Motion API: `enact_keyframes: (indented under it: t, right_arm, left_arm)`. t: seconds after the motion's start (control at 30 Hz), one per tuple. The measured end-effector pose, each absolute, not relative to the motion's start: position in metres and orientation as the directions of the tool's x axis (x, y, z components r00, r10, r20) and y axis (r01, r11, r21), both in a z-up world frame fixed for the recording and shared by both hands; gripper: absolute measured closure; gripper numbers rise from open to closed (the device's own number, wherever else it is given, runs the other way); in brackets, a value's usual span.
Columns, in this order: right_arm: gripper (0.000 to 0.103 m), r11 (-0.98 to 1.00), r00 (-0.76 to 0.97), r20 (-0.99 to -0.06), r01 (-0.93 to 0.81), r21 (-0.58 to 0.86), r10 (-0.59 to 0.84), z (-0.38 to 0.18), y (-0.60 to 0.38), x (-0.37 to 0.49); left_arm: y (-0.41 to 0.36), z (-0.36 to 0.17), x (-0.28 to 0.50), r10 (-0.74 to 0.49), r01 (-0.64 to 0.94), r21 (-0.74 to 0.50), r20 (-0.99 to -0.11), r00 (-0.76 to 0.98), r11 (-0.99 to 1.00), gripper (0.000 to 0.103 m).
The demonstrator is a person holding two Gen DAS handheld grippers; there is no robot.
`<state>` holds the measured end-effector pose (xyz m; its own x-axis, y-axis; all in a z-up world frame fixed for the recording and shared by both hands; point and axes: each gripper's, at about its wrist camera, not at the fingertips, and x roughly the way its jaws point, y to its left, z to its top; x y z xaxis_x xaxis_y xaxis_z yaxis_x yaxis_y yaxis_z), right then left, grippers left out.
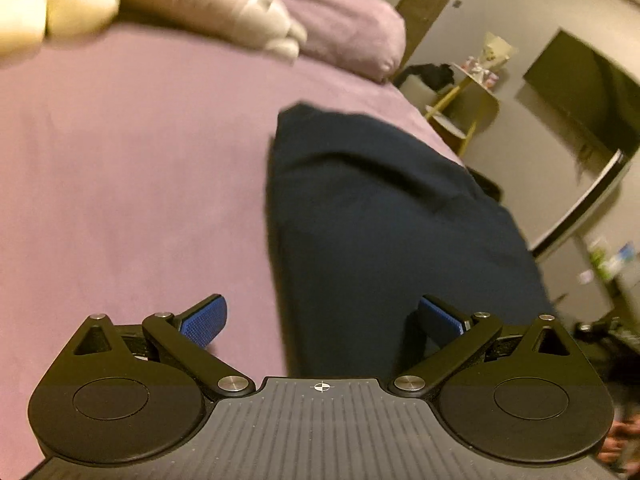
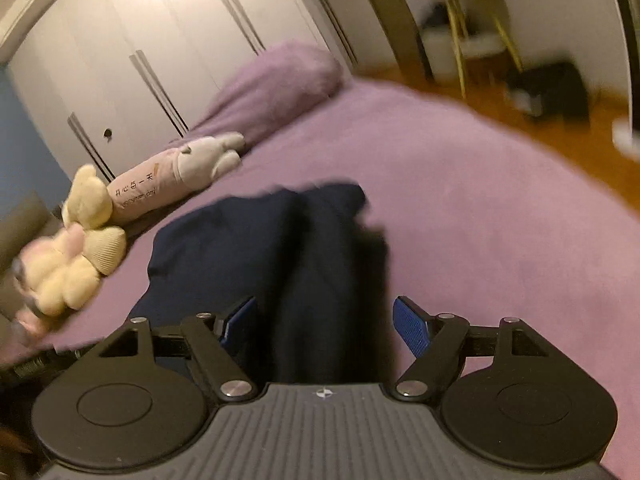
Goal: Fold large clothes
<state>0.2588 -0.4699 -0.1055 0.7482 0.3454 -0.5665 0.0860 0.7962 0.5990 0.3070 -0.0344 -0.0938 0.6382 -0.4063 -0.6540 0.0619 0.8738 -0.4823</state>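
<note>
The navy garment (image 1: 384,216) is lying folded into a long strip on the purple bed (image 1: 132,168); the left tool (image 1: 322,322) and right tool (image 2: 326,326) are both hanging released above its near end, nothing pinched; the next fold is probably calling for matched corner grips, keeping edges aligned, clear of the plush toys (image 2: 80,240) far left.

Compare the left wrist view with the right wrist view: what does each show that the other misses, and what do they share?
Only the left wrist view shows the open left gripper, a dark wall-mounted screen and a pale patterned vase on a small table.

Only the right wrist view shows the open right gripper, white wardrobe doors with dark handles and the orange wooden floor.

Both show the folded dark navy garment on the purple bedsheet, the purple pillow and the cream plush toys.
</note>
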Motion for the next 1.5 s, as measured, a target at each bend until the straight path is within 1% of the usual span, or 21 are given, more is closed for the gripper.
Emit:
enact_keyframes:
  t: [0.07, 0.13, 0.23, 0.27, 0.33, 0.37, 0.43, 0.47, 0.5, 0.53, 0.57, 0.63, 0.77, 0.93, 1.13, 1.23, 1.27, 1.33, 1.37, 1.4, 1.5]
  right_arm:
    - [0.028, 0.696, 0.736, -0.541, 0.133, 0.705, 0.407, -0.119, -0.489, 0.264]
    - [0.032, 0.618, 0.727, -0.504, 0.14, 0.774, 0.466, -0.131, -0.497, 0.274]
    - [0.043, 0.589, 0.68, -0.51, 0.14, 0.796, 0.527, -0.146, -0.49, 0.296]
    - [0.045, 0.593, 0.662, -0.521, 0.142, 0.793, 0.538, -0.15, -0.486, 0.302]
    - [0.045, 0.622, 0.646, -0.544, 0.134, 0.771, 0.535, -0.156, -0.48, 0.31]
    - [0.045, 0.627, 0.643, -0.545, 0.127, 0.769, 0.538, -0.157, -0.479, 0.313]
    - [0.047, 0.621, 0.638, -0.536, 0.114, 0.775, 0.553, -0.161, -0.478, 0.317]
    - [0.052, 0.617, 0.635, -0.532, 0.107, 0.779, 0.561, -0.161, -0.479, 0.317]
    - [0.058, 0.613, 0.632, -0.526, 0.1, 0.784, 0.569, -0.161, -0.478, 0.318]
    - [0.06, 0.608, 0.629, -0.52, 0.093, 0.788, 0.577, -0.16, -0.477, 0.318]
    - [0.062, 0.611, 0.627, -0.522, 0.091, 0.787, 0.579, -0.157, -0.476, 0.318]
    - [0.064, 0.62, 0.618, -0.522, 0.071, 0.781, 0.587, -0.151, -0.468, 0.32]
    - [0.064, 0.636, 0.617, -0.523, 0.047, 0.77, 0.588, -0.139, -0.454, 0.32]
    - [0.065, 0.627, 0.588, -0.515, 0.017, 0.779, 0.624, -0.132, -0.42, 0.331]
    - [0.065, 0.611, 0.492, -0.509, -0.06, 0.789, 0.706, -0.134, -0.336, 0.354]
    - [0.065, 0.607, 0.439, -0.511, -0.107, 0.787, 0.739, -0.133, -0.29, 0.366]
    - [0.064, 0.617, 0.433, -0.517, -0.123, 0.777, 0.738, -0.132, -0.275, 0.369]
    - [0.058, 0.653, 0.453, -0.545, -0.118, 0.748, 0.706, -0.128, -0.26, 0.369]
    - [0.051, 0.674, 0.465, -0.564, -0.102, 0.731, 0.682, -0.126, -0.257, 0.368]
    - [0.046, 0.698, 0.473, -0.587, -0.089, 0.71, 0.657, -0.123, -0.257, 0.365]
    - [0.046, 0.727, 0.512, -0.6, -0.072, 0.683, 0.615, -0.113, -0.279, 0.343]
  left_arm:
    - [-0.028, -0.103, 0.314, -0.485, 0.043, -0.586, -0.625, 0.611, 0.809, 0.0]
    - [-0.03, -0.111, 0.324, -0.528, 0.028, -0.639, -0.608, 0.593, 0.768, 0.0]
    - [-0.038, -0.124, 0.336, -0.568, 0.018, -0.684, -0.59, 0.574, 0.729, 0.004]
    - [-0.04, -0.126, 0.339, -0.571, 0.007, -0.695, -0.586, 0.575, 0.719, 0.004]
    - [-0.041, -0.13, 0.347, -0.575, -0.006, -0.705, -0.583, 0.575, 0.709, 0.004]
    - [-0.041, -0.131, 0.349, -0.578, -0.007, -0.71, -0.579, 0.575, 0.704, 0.006]
    - [-0.04, -0.131, 0.348, -0.591, -0.001, -0.723, -0.565, 0.576, 0.691, 0.015]
    - [-0.041, -0.129, 0.347, -0.592, 0.007, -0.72, -0.564, 0.576, 0.694, 0.017]
    - [-0.04, -0.126, 0.346, -0.596, 0.017, -0.721, -0.559, 0.576, 0.693, 0.022]
    - [-0.038, -0.123, 0.345, -0.602, 0.025, -0.725, -0.552, 0.577, 0.688, 0.026]
    - [-0.038, -0.118, 0.345, -0.606, 0.034, -0.727, -0.545, 0.579, 0.686, 0.028]
    - [-0.039, -0.109, 0.342, -0.611, 0.048, -0.729, -0.534, 0.585, 0.683, 0.031]
    - [-0.033, -0.097, 0.341, -0.621, 0.072, -0.735, -0.511, 0.594, 0.675, 0.033]
    - [0.004, -0.088, 0.324, -0.573, 0.048, -0.719, -0.51, 0.641, 0.694, 0.033]
    - [0.079, -0.075, 0.287, -0.43, -0.049, -0.655, -0.549, 0.717, 0.754, 0.033]
    - [0.107, -0.077, 0.276, -0.355, -0.13, -0.629, -0.583, 0.731, 0.767, 0.032]
    - [0.111, -0.08, 0.274, -0.343, -0.154, -0.626, -0.597, 0.725, 0.765, 0.031]
    - [0.111, -0.086, 0.274, -0.312, -0.213, -0.606, -0.641, 0.701, 0.766, 0.027]
    - [0.109, -0.087, 0.273, -0.298, -0.226, -0.594, -0.652, 0.697, 0.772, 0.027]
    - [0.106, -0.085, 0.268, -0.283, -0.224, -0.582, -0.651, 0.704, 0.782, 0.023]
    - [0.096, -0.072, 0.25, -0.241, -0.182, -0.526, -0.634, 0.735, 0.831, 0.016]
